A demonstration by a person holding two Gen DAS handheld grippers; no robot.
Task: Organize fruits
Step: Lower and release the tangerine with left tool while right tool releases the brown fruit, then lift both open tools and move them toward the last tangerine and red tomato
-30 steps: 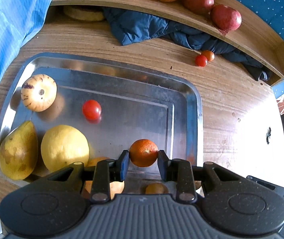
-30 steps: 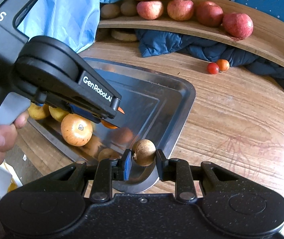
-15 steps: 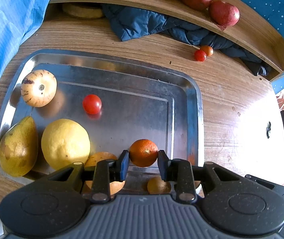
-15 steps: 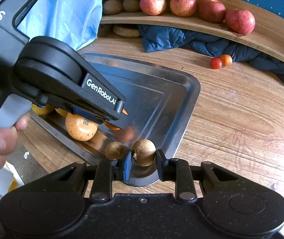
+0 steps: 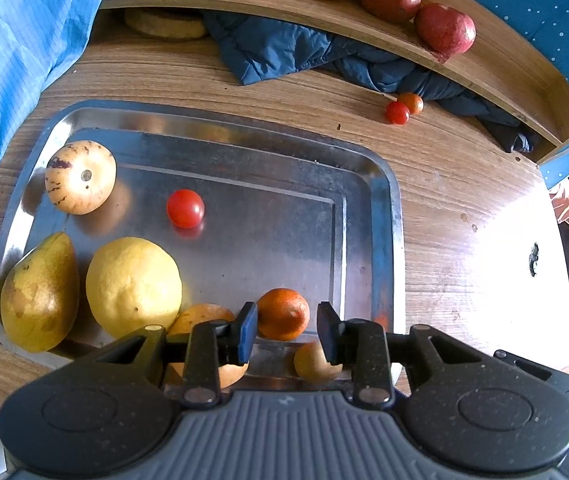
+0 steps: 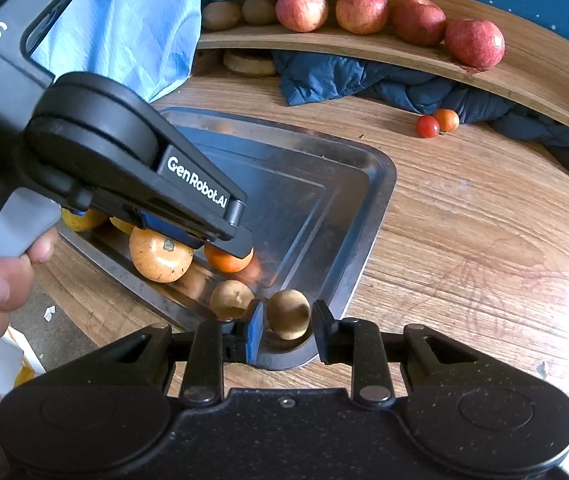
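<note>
In the tray, the lemon lies beside the pear.

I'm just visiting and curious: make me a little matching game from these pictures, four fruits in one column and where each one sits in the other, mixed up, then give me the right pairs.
Things:
1. small orange fruit
2. red tomato
3. row of red apples
4. brown round fruit

Places:
A. on the wooden shelf at the back
B. between the fingers of the right claw, at the tray's near corner
C. alone near the middle of the metal tray
D. between the fingers of the left claw

Pairs: 1-D, 2-C, 3-A, 4-B
</note>
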